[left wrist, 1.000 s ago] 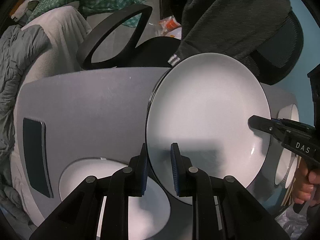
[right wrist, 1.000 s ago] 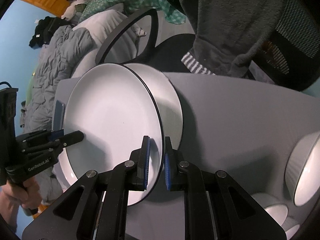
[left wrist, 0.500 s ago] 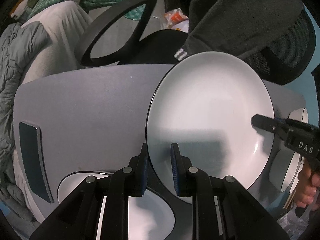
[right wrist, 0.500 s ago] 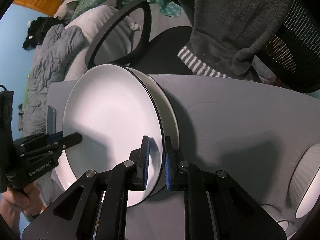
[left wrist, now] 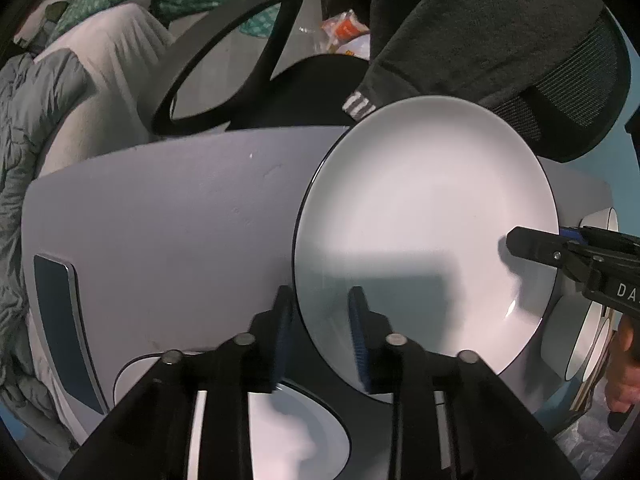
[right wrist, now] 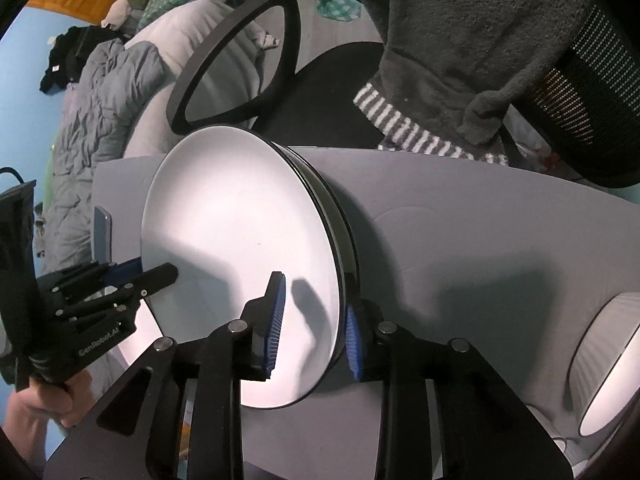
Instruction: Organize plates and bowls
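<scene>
A white plate with a black rim [left wrist: 428, 224] [right wrist: 240, 264] rests on top of a second plate [right wrist: 340, 216] on the grey table [left wrist: 168, 216]. My left gripper [left wrist: 320, 328] is open, its fingers astride the plate's rim without clamping it. My right gripper [right wrist: 314, 324] is open too, one finger over the plate's face and the other past its rim. Each gripper shows in the other's view, left [right wrist: 120, 280] and right [left wrist: 560, 248].
Another white plate [left wrist: 280, 420] lies below my left gripper. White bowls [right wrist: 608, 364] stand on edge-like at the table's right end. A dark phone [left wrist: 60, 320] lies near the left edge. A black office chair [left wrist: 320, 92] with a grey garment stands behind the table.
Both grippers have opened from their grip on the plate's rim. The plate has come down onto the plate beneath it, which is now almost hidden.
</scene>
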Demonstrator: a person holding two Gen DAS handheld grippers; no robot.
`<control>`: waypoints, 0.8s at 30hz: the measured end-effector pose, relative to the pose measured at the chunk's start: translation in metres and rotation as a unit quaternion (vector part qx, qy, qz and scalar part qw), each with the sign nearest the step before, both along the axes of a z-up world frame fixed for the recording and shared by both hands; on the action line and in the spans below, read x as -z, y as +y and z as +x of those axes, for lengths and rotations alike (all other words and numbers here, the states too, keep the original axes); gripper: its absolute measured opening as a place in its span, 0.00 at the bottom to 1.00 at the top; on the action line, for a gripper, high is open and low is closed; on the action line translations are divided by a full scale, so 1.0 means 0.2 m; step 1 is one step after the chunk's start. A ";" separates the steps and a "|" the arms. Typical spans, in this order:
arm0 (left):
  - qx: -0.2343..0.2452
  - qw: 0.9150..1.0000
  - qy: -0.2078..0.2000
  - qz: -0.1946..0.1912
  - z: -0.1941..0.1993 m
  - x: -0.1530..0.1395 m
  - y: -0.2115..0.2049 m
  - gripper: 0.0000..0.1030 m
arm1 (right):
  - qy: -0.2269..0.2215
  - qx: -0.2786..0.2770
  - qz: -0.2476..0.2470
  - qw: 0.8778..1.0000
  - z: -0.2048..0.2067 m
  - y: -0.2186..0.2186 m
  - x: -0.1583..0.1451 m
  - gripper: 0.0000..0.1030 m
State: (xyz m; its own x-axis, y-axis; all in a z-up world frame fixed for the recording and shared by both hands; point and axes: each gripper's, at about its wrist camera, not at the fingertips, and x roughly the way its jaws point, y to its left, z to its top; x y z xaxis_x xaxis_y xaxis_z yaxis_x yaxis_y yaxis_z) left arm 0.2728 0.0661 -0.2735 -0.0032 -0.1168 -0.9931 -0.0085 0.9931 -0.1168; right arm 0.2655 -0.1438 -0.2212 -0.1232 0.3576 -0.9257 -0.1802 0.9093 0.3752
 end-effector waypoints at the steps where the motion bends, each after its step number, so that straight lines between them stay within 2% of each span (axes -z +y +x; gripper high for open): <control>1: 0.002 1.000 -0.004 0.005 0.00 -0.01 0.00 0.34 | 0.001 -0.001 0.000 1.000 0.00 0.00 0.00 0.30; 4: 0.010 1.000 -0.009 0.010 -0.02 -0.02 -0.02 0.36 | 0.006 -0.002 -0.006 1.000 0.01 0.01 -0.01 0.30; 6: 0.014 1.000 -0.012 0.014 -0.03 -0.03 -0.02 0.41 | 0.008 -0.001 -0.010 1.000 0.01 0.01 -0.01 0.30; 15: 0.017 0.999 -0.025 0.012 -0.08 -0.10 -0.02 0.43 | -0.002 -0.009 -0.037 0.999 -0.01 0.03 -0.06 0.33; 18: 0.015 0.999 -0.033 0.011 -0.09 -0.12 -0.01 0.47 | -0.027 -0.021 -0.073 0.997 -0.03 0.04 -0.08 0.45; 24: 0.016 0.999 -0.045 0.009 -0.13 -0.17 0.00 0.49 | -0.043 -0.026 -0.084 0.995 -0.06 0.04 -0.13 0.45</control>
State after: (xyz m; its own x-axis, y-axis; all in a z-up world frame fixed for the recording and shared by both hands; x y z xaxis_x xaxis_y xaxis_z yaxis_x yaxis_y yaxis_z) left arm 0.2459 0.0662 -0.2404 0.0837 -0.1003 -0.9914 0.0325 0.9947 -0.0979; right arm 0.2539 -0.1365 -0.1961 -0.0560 0.1924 -0.9797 -0.2540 0.9462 0.2003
